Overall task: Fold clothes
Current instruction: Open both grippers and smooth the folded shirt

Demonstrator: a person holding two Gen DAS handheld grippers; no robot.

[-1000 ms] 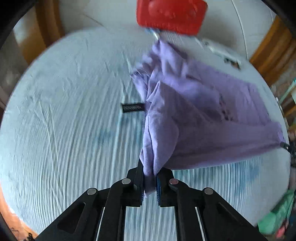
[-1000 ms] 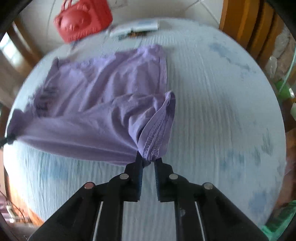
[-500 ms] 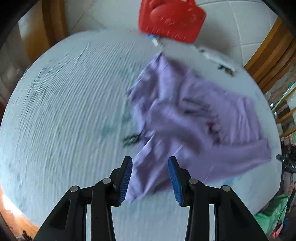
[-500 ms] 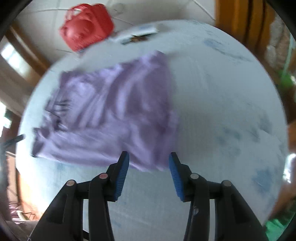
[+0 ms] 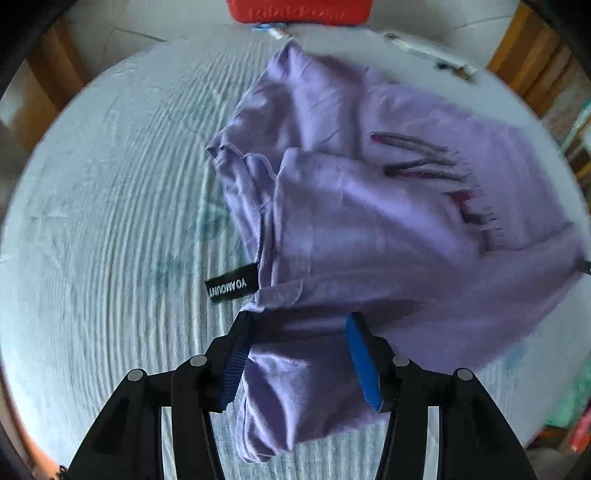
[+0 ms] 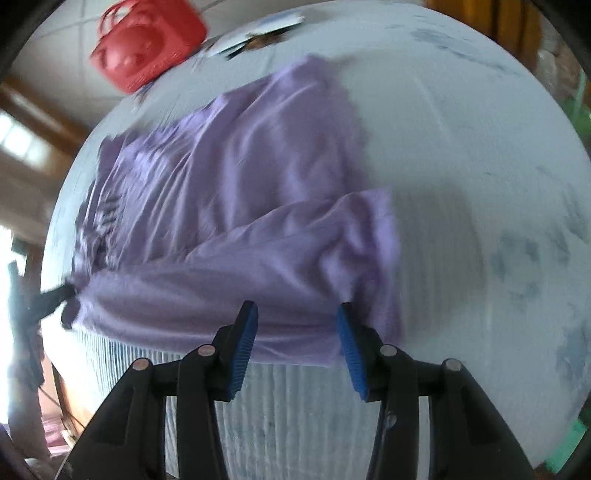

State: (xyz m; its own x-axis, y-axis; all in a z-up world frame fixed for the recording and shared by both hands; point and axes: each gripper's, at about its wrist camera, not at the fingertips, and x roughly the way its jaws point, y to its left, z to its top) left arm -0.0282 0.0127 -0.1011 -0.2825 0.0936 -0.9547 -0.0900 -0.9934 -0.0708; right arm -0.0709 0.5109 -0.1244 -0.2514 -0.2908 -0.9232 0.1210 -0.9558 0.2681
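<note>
In the left wrist view, the left gripper (image 5: 299,354) is held low over the bed, pointing forward across it, with its blue-padded fingers (image 5: 364,363) spread wide apart; a loose fold of the purple shirt (image 5: 369,221) lies in the gap between them, but neither pad presses on it. The shirt is spread in rumpled folds on the pale blue sheet (image 5: 110,221), its dark printed lettering toward the right, and a black label (image 5: 232,283) sticks out at its left edge just ahead of the left finger. At the far edge of the bed stands a red basket (image 5: 299,11); its contents cannot be made out. Some small white items (image 5: 424,48) lie near it, too blurred to name. In the right wrist view, the right gripper (image 6: 297,345) also sits low and level, fingers (image 6: 242,345) parted wide, with the near hem of the purple shirt (image 6: 240,206) lying between the tips, not clamped. The shirt is blurred, lying across the sheet (image 6: 461,147) to the left and ahead. The red basket (image 6: 147,44) is at the upper left, beyond the bed, tilted in this view.
</note>
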